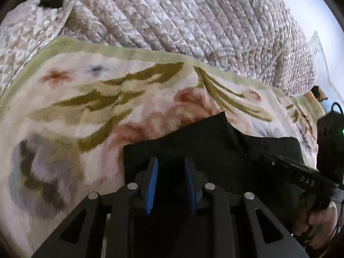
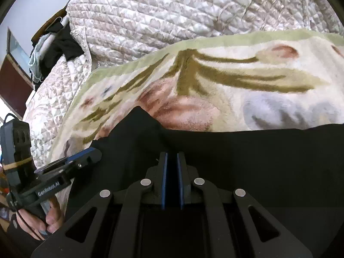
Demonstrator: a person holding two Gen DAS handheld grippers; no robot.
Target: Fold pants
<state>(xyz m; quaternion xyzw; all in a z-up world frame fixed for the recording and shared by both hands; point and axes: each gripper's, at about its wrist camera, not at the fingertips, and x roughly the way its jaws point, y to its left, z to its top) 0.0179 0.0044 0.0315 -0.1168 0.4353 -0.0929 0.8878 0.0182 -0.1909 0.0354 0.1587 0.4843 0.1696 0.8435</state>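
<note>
The left gripper (image 1: 171,161) hangs over the near left part of the pants (image 1: 215,142), its blue pads spread with a clear gap and dark cloth showing between them; I cannot tell whether the tips touch the fabric or only hover above it. The right gripper (image 2: 171,157) sits over the pants (image 2: 247,150) further toward their right side, its pads drawn nearly together with only a narrow slit left. Whether cloth is caught in that slit is not visible, since everything below is black.

The pants lie as one flat dark slab on the near part of a floral blanket (image 1: 86,107), with a pointed corner poking up from their far edge toward the blanket's middle. Beyond the blanket rises a quilt (image 1: 193,21). From the right view, a heap of dark and pale blue clothes (image 2: 53,49) rests at the quilt's far left.

Judging from the compact shape, at least one fold looks done, and the hands seem to be either smoothing the bundle or setting up the next fold. The next move likely calls for a firm pinch on the near edge at both sides of the pants, then an even lift and carry toward the far edge so the layers stay square and that stray corner tucks in.

Count: one pair of pants, two grippers, one blanket, one quilt, one heap of clothes.
</note>
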